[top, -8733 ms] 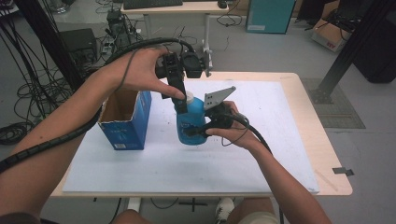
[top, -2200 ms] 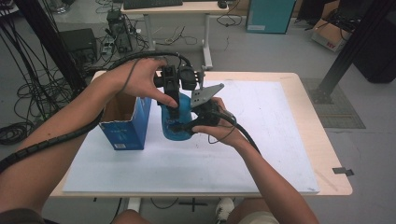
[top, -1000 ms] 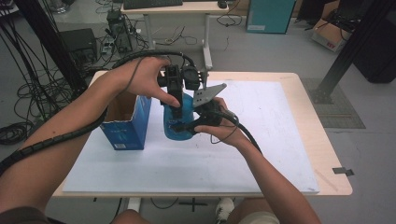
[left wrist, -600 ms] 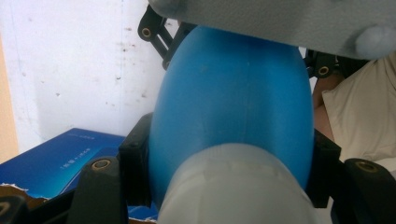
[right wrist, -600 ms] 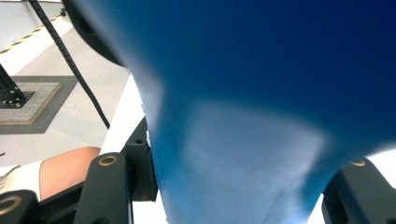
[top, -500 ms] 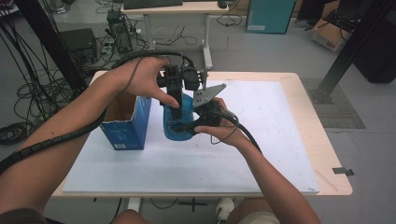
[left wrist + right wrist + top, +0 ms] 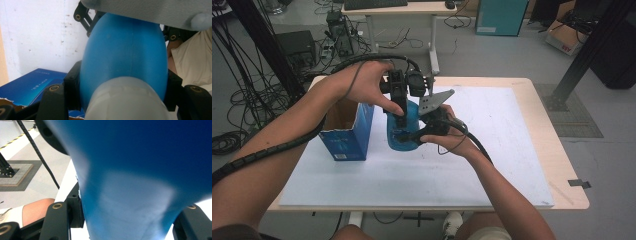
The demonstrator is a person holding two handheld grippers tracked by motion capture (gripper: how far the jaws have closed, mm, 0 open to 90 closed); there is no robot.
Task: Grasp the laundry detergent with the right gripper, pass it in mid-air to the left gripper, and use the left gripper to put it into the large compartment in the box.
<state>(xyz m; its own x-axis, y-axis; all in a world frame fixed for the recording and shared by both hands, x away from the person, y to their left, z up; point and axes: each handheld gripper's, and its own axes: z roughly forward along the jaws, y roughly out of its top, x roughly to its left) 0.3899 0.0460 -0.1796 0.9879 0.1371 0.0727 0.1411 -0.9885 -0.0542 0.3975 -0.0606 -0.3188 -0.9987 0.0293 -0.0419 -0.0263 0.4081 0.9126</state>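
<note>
Both grippers' jaws clamp the blue bottle point(image 7: 403, 131) beside the box point(image 7: 348, 135).

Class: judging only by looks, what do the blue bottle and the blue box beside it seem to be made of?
Blue bottle: probably plastic, smooth and semi-matte, with an even colour and soft sheen.
Blue box: cardboard, printed blue outside, with a brown raw inside and a torn edge.

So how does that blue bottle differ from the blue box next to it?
The blue bottle is rounded and smooth; the blue box is square-edged cardboard. The bottle is clamped between both hand-held grippers; the box stands untouched, its top open. Both are blue and stand on the white table cover.
</note>
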